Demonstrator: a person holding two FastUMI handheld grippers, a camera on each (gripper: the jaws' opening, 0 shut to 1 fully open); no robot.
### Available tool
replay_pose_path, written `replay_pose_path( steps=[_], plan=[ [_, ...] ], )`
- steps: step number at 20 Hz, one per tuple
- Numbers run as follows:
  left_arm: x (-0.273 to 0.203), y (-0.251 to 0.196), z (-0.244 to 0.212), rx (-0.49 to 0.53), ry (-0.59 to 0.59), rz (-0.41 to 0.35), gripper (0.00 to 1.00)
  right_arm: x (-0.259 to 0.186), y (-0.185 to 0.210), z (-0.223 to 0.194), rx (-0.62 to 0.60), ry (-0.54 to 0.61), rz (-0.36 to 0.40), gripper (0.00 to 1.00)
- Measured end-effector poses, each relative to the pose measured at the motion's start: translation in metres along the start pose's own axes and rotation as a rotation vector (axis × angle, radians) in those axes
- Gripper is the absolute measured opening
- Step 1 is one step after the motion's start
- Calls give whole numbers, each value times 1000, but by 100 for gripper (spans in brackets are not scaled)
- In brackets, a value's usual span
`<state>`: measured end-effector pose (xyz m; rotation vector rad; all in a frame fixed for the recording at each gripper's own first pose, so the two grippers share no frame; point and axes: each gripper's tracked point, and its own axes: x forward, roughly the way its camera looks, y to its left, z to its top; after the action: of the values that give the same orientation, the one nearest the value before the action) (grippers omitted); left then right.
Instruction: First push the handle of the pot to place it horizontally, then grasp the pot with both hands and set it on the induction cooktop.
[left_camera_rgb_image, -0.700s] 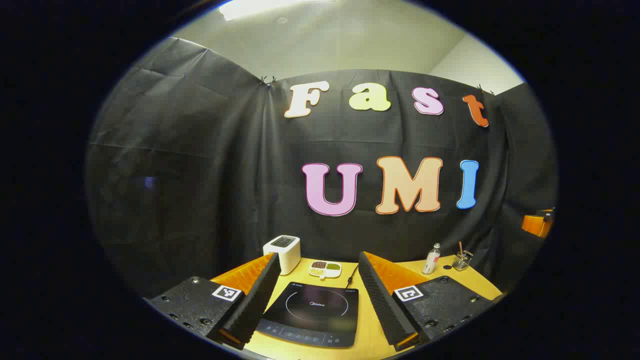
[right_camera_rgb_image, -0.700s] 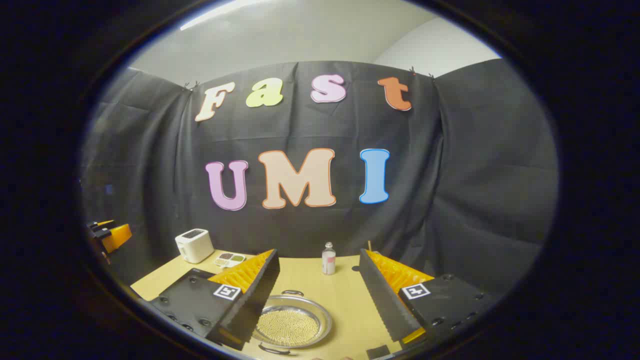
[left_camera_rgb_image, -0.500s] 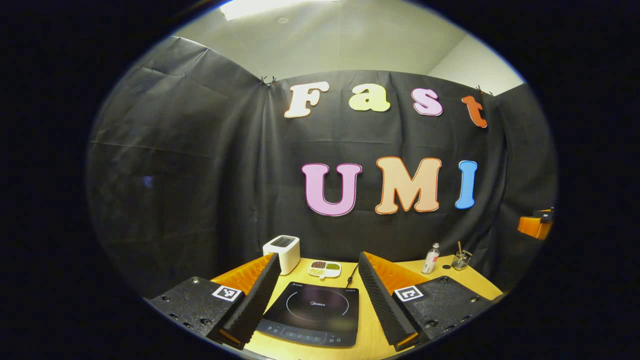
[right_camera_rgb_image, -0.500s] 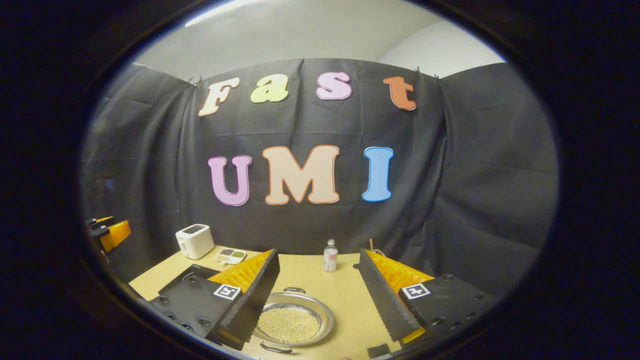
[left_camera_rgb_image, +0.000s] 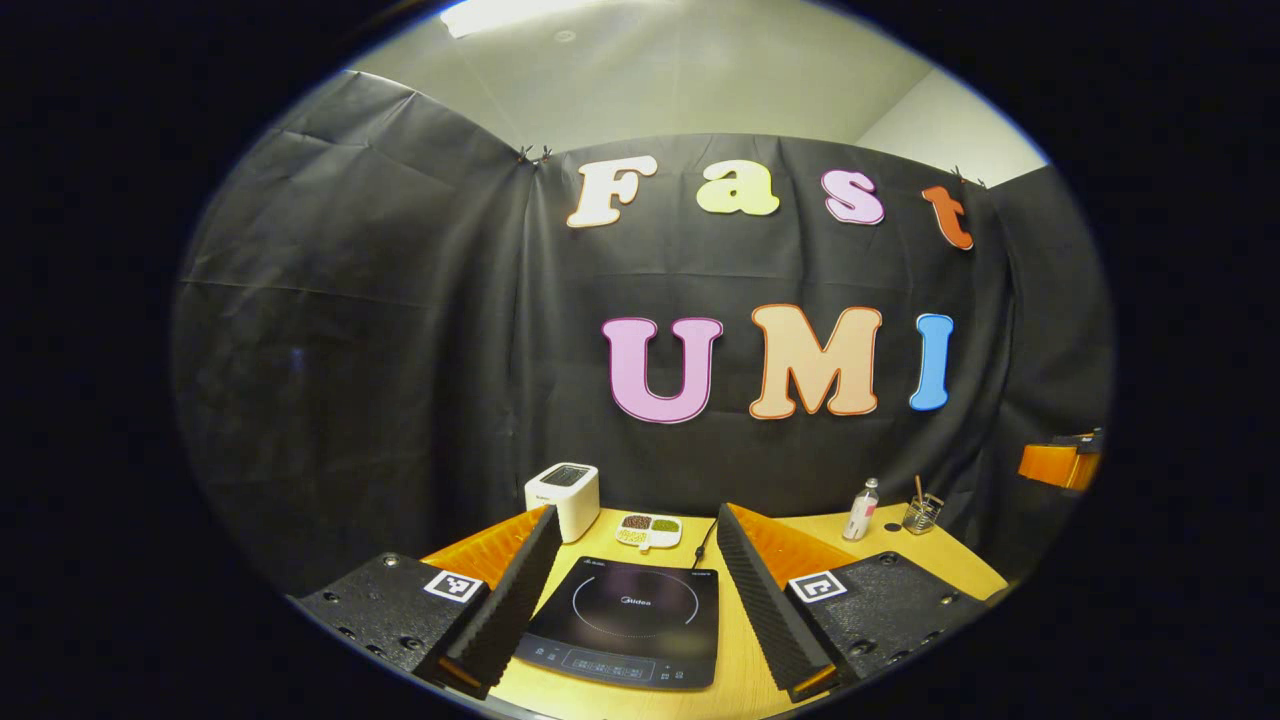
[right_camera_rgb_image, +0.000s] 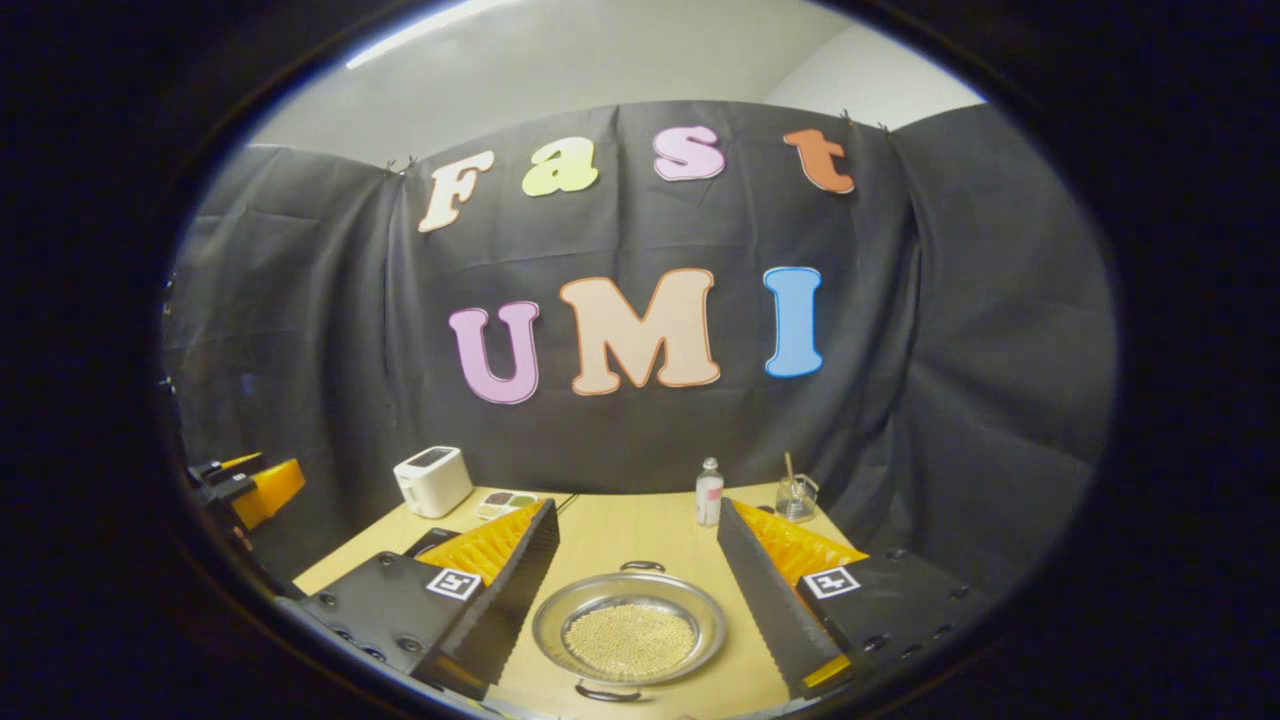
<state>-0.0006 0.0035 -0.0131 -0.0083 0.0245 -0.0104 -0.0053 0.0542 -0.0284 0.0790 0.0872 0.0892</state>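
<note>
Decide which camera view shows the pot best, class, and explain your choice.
The right gripper view. There the pot lies whole on the table between the open right tool, both handles and its beady contents visible. The left gripper view faces the induction cooktop instead.

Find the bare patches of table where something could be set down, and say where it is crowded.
Free: the table between the pot and the bottle, and the strip right of the induction cooktop. Crowded: the back edge, with toaster, divided dish, bottle and glass.
</note>
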Motion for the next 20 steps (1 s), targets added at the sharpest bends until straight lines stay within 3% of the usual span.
replay_pose_path(
  steps=[7, 9, 10, 12, 17, 20],
  plan=[
    [-2, 4, -3, 12, 7, 23, 92, 10, 1, -33, 51, 87, 2, 93],
    [-3, 9, -4, 14, 14, 37, 92, 13, 3, -40, 49, 104, 7, 98],
    [-3, 11, -5, 9, 20, 41, 95, 14, 5, -46, 47, 115, 12, 93],
    [-4, 11, -5, -3, 22, 42, 92, 15, 13, -56, 39, 150, 35, 92],
    [-4, 20, -8, 21, 32, 53, 92, 17, 29, -78, 18, 209, 71, 32],
    [-4, 21, -10, 21, 43, 48, 92, 19, 39, -79, -18, 229, 77, 31]
  ],
)
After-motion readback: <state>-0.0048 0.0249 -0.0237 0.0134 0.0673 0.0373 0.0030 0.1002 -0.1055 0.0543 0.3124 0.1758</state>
